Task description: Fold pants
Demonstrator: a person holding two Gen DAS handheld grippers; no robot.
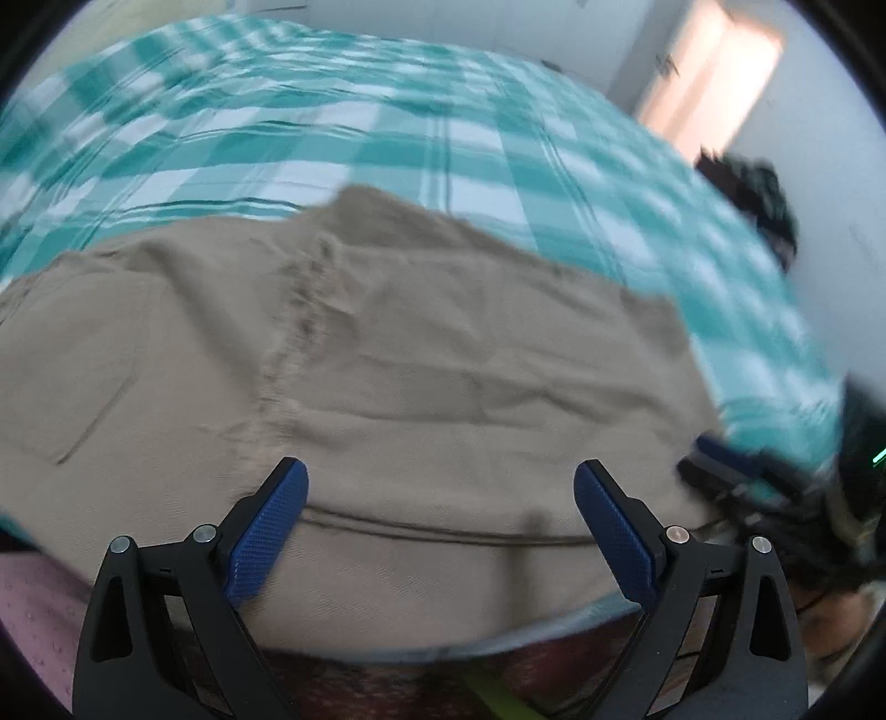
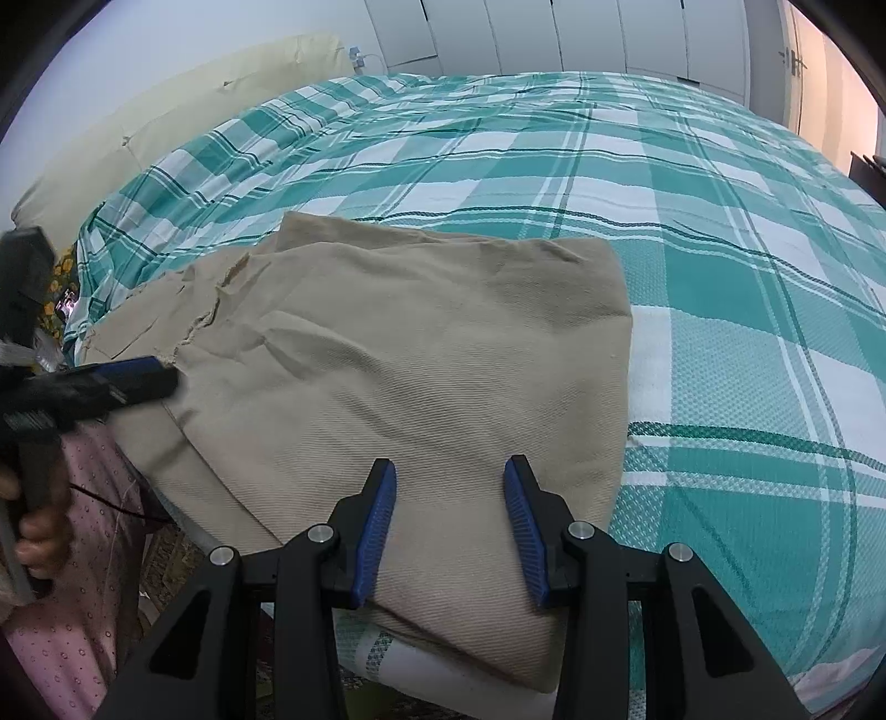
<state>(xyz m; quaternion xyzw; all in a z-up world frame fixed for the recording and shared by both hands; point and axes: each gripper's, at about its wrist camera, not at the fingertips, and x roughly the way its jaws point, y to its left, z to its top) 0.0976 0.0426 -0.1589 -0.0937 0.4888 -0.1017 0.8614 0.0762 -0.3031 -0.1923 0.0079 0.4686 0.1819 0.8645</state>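
Observation:
Beige pants (image 1: 387, 354) lie folded on a bed with a teal-and-white plaid cover (image 1: 277, 127), near its front edge. My left gripper (image 1: 440, 476) is open and empty, hovering just above the near part of the pants. In the right wrist view the folded pants (image 2: 398, 354) fill the middle, with a frayed seam at their left. My right gripper (image 2: 449, 476) is open and empty over the pants' near right corner. The left gripper (image 2: 138, 379) shows at the left edge of that view, at the pants' left edge. The right gripper (image 1: 736, 471) shows blurred at the right of the left wrist view.
The plaid cover (image 2: 720, 277) stretches far back and right. A cream headboard cushion (image 2: 166, 122) sits at the back left, white wardrobe doors (image 2: 554, 39) behind the bed. The person's pink patterned clothing (image 2: 94, 554) is at the bed's front edge.

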